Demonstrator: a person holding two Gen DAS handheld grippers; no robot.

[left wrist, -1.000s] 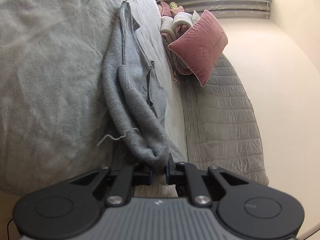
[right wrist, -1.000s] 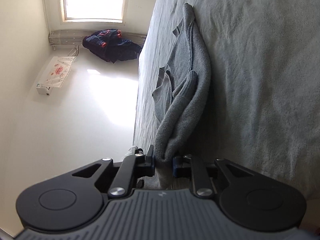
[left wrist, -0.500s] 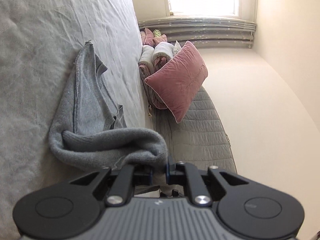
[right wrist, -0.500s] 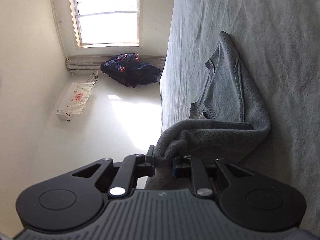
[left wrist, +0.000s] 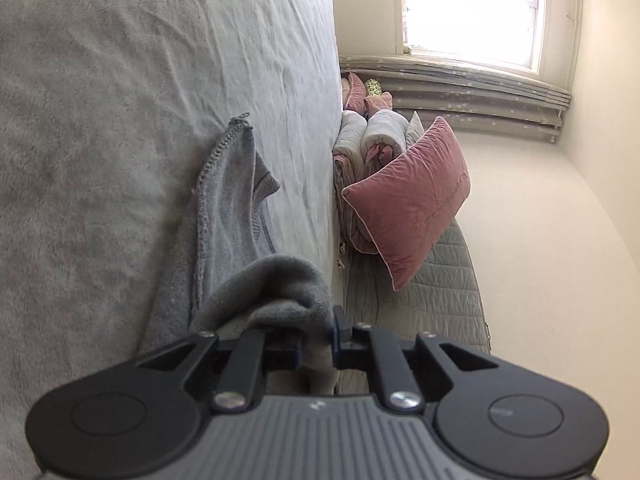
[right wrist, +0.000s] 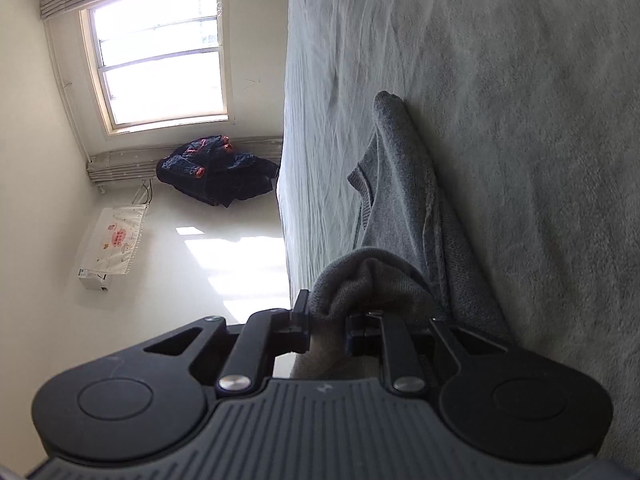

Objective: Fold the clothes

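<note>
A grey knit sweater [left wrist: 232, 208] lies on the grey bed cover [left wrist: 100, 120], its far hem stretched away from me. My left gripper [left wrist: 316, 336] has a bunched fold of the sweater between its pads; the jaws are opening slightly and the cloth is still pinched. In the right wrist view the same sweater [right wrist: 400, 200] runs along the bed cover [right wrist: 520, 80]. My right gripper [right wrist: 328, 320] pinches another thick fold, and its jaws are also easing open. Both held folds arch over the part that lies flat.
A pink pillow [left wrist: 412, 204] leans on rolled bedding [left wrist: 372, 136] and a quilted grey cover [left wrist: 440, 292] beside the bed, under a window [left wrist: 468, 8]. On the other side, dark clothes [right wrist: 216, 176] sit by a window [right wrist: 160, 60], near a white box [right wrist: 112, 248].
Both grippers carried their held sweater edges across the bed over the flat part. The long hanging fold has collapsed into a short bunch at the jaws. Both views have rolled.
</note>
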